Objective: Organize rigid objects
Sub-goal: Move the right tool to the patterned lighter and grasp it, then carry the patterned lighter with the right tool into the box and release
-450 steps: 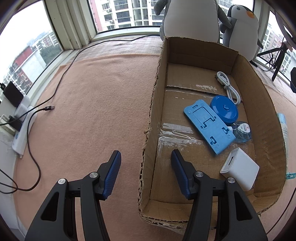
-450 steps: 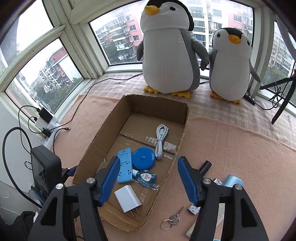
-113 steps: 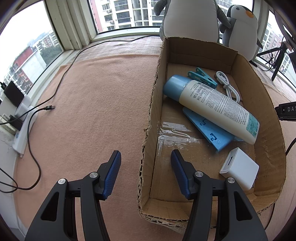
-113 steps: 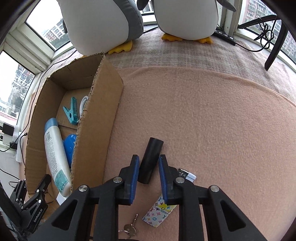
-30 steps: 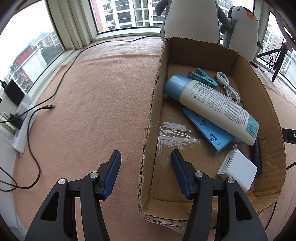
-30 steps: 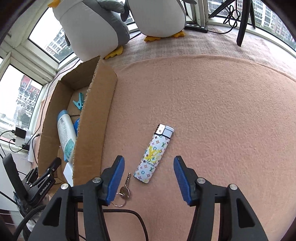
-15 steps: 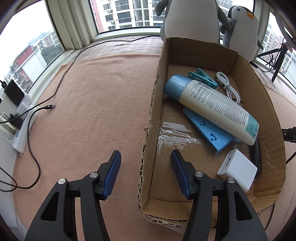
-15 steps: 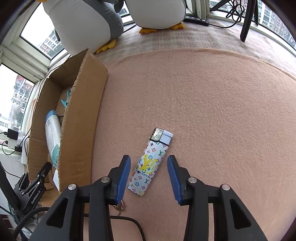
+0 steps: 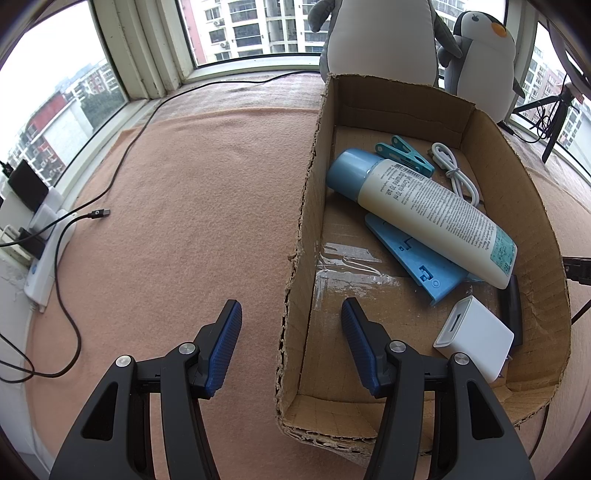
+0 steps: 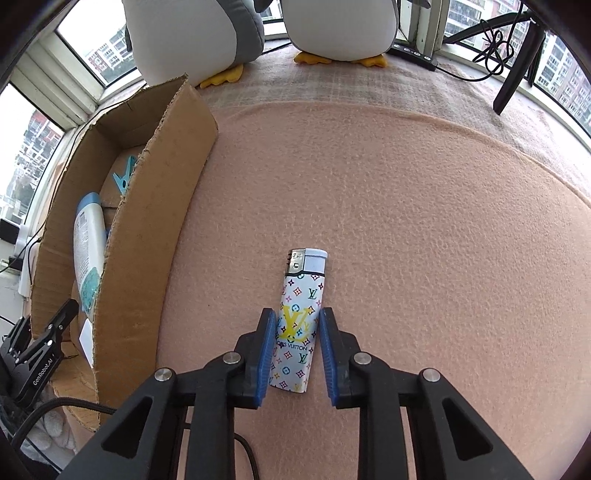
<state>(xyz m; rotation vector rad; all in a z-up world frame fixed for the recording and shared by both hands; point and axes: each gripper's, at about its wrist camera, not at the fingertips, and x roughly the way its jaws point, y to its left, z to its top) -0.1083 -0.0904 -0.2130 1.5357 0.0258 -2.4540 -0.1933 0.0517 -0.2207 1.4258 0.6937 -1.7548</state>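
**Right claw closing on a lighter beside the collection box**

The right claw [image 10: 297,332] straddles the patterned lighter [image 10: 300,328], which lies flat on the peach blanket [image 10: 424,229] with its metal head pointing away from the camera. The two blue pads [image 10: 266,350] flank the lighter's long sides at mid-body; the left pad appears to touch it, while a thin gap may remain at the right, so the grip is judged nearly closed but not surely firm. Gripping across the narrow width suits a slim, hard body: the long axis runs parallel to the fingers, which should keep it from twisting when lifted.

The cardboard box [image 10: 159,206] stands just to the left of the lighter, its near wall rising between the two. Already inside are a lotion tube [image 9: 421,210] lying diagonally over a blue phone stand [image 9: 413,254], a teal clothespin [image 9: 404,153], a white cable [image 9: 456,173], a white charger [image 9: 474,338] and a black cylinder [image 9: 511,306] against the right wall. Free floor remains at the near left, a likely place for the lighter.

The left claw [image 9: 291,343] is wide open and holds nothing; its fingers stand either side of the box's left wall, probably placed to steady the box or simply parked. Two plush penguins [image 10: 192,33] sit behind the box.
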